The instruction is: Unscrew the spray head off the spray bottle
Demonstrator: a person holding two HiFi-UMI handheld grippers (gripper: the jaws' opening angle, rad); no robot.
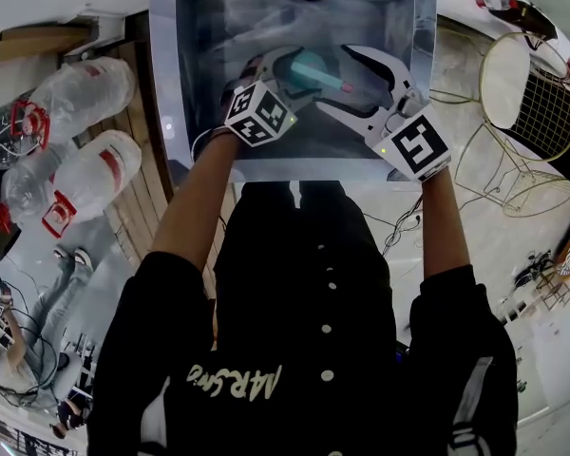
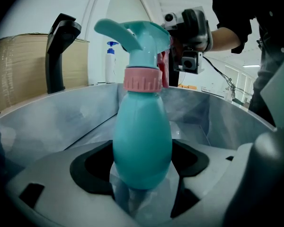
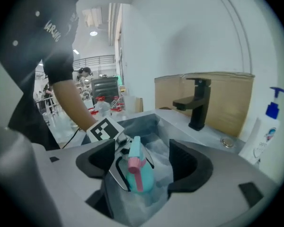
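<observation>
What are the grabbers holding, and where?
The left gripper clamps the spray bottle around its lower body. The right gripper is open and holds nothing.

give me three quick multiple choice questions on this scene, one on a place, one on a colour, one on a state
1. Where is the spray bottle?
A) on the floor
B) over the sink, in the left gripper
C) on a shelf

2. What colour is the collar under the spray head?
A) pink
B) black
C) yellow

3. How do the jaws of the right gripper stand?
A) shut on the collar
B) shut on the tap
C) apart, holding nothing

Key: 1 B, the left gripper's pads press the teal body above the steel basin. 2 A, the ribbed ring shows pink against the teal. 3 C, both pads stand clear of the bottle.
</observation>
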